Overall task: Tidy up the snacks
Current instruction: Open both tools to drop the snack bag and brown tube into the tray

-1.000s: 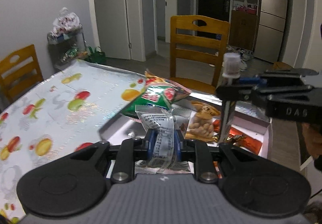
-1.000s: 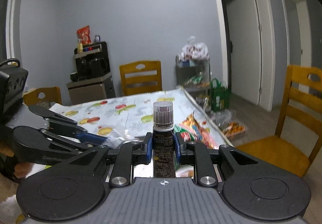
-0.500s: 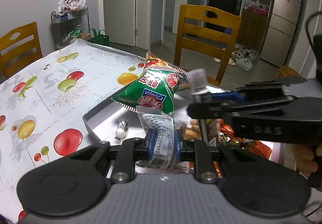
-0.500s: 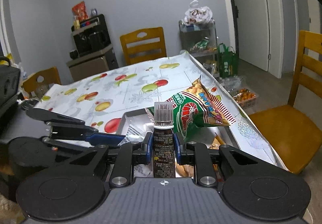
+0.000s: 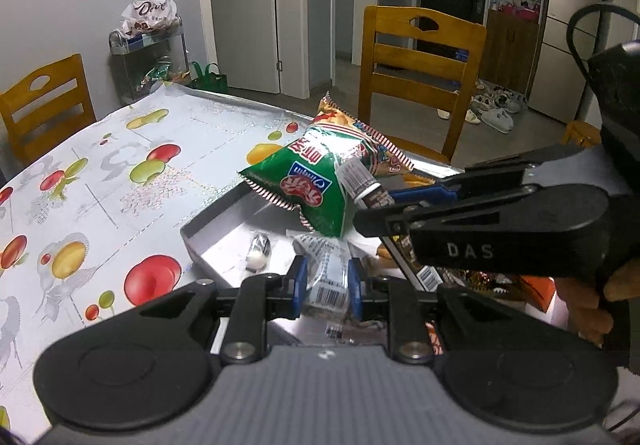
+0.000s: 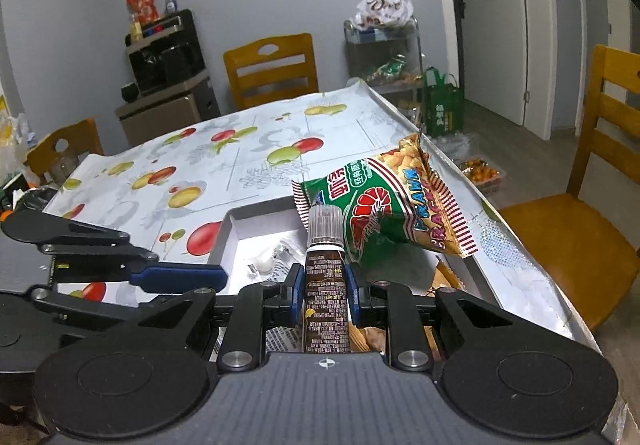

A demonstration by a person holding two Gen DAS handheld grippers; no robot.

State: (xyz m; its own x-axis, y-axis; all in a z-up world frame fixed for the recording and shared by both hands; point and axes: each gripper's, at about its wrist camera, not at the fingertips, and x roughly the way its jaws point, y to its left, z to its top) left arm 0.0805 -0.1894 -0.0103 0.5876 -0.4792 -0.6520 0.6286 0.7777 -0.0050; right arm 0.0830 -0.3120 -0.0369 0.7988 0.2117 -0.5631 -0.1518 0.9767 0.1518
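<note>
My left gripper [image 5: 326,279] is shut on a clear snack packet with a barcode [image 5: 325,277], low over the grey tray [image 5: 208,235]. My right gripper [image 6: 325,281] is shut on a brown tube with a ribbed clear cap [image 6: 326,285]; the tube also shows in the left wrist view [image 5: 366,187], crossing over the tray. A green prawn cracker bag [image 6: 394,205] leans on the tray's far edge and also shows in the left wrist view [image 5: 316,181]. A small white candy [image 5: 256,263] lies in the tray. Peanut and orange packets are partly hidden under the grippers.
The tray sits near the corner of a table with a fruit-print cloth [image 5: 100,185]. Wooden chairs stand at the far side [image 5: 420,61] and the left [image 5: 44,101]. A wire rack with bags [image 5: 150,45] stands by the wall. A table edge runs close on the right [image 6: 520,257].
Both grippers have moved lower and closer over the tray. The right gripper with the tube has tilted and moved in front of the left gripper. Both grips are unchanged.
</note>
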